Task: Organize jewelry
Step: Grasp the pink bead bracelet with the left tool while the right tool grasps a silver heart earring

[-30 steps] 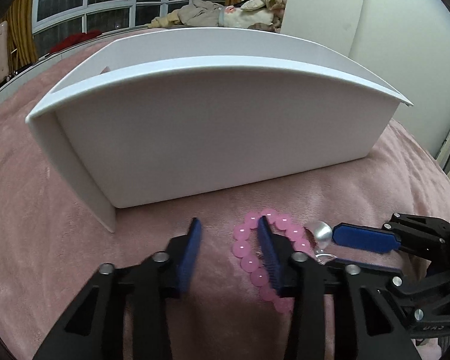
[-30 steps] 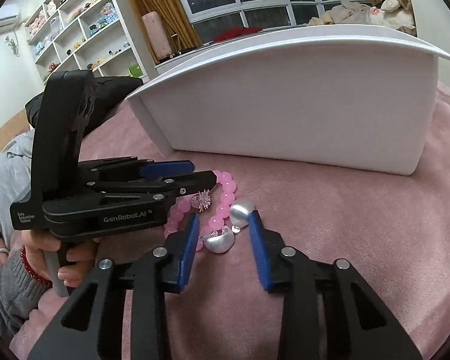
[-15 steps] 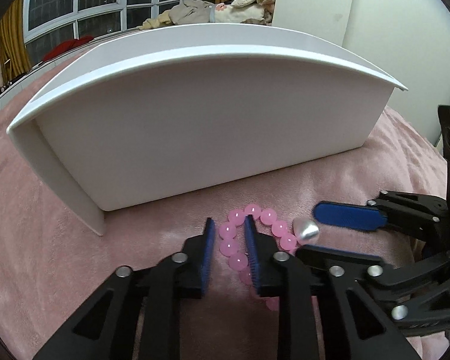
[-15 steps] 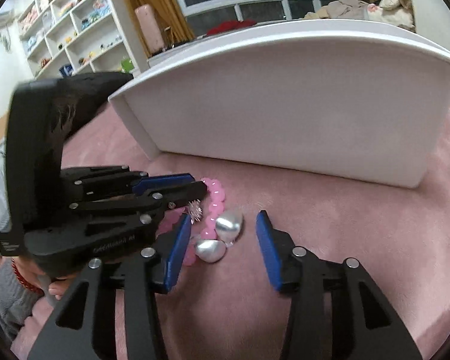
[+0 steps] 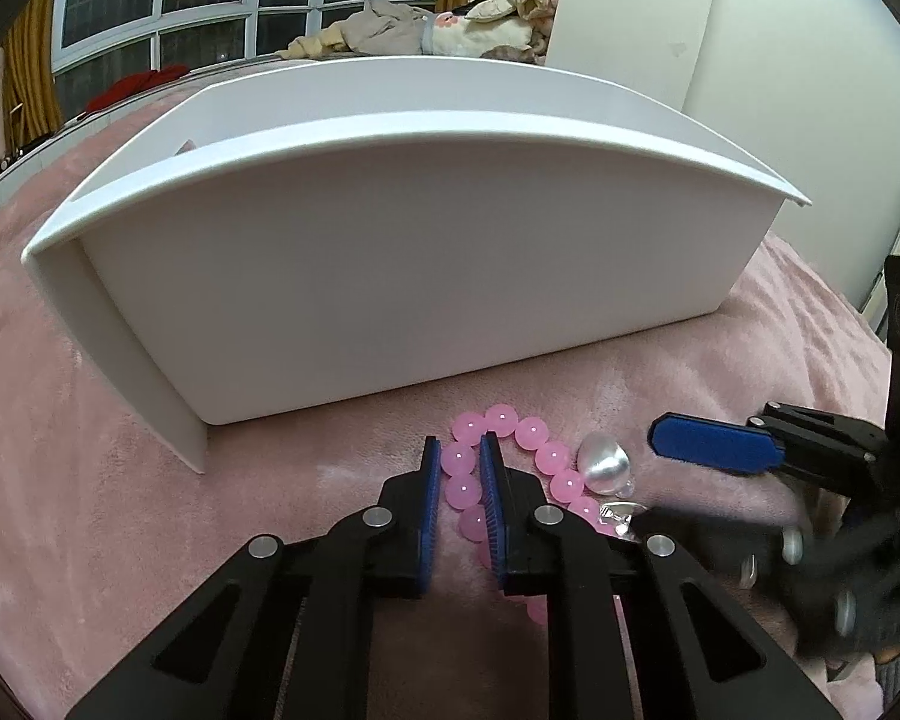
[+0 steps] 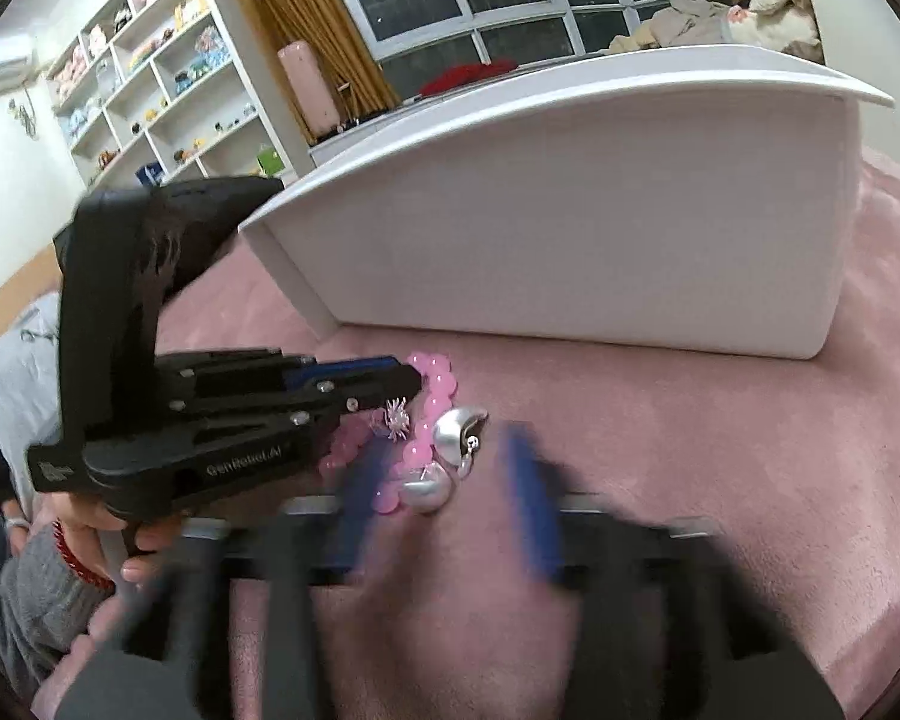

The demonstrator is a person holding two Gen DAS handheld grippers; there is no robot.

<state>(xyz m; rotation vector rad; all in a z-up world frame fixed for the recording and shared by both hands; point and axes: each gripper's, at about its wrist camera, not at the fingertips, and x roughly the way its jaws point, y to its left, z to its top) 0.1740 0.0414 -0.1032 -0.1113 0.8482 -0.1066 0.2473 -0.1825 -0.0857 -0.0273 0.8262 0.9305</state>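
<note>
A pink bead bracelet (image 5: 543,456) lies on the pink blanket in front of a white box (image 5: 402,276). My left gripper (image 5: 459,480) is shut on the bracelet's left side, with beads between its blue pads. Two silver heart earrings (image 6: 450,456) lie beside the bracelet, next to a small spiky silver charm (image 6: 397,420). My right gripper (image 6: 450,486) is open and blurred, its fingers either side of the earrings. The bracelet also shows in the right wrist view (image 6: 432,396), as does the left gripper (image 6: 408,381). The right gripper's upper finger (image 5: 714,450) shows in the left wrist view.
The white box (image 6: 600,228) stands just behind the jewelry, its inside hidden. Pink blanket (image 6: 720,480) stretches to the right. Shelves (image 6: 150,72), windows and a pile of clothes (image 5: 426,30) are far behind.
My left gripper has closed on the pink bracelet. My right gripper has opened wider and is moving around the silver earrings.
</note>
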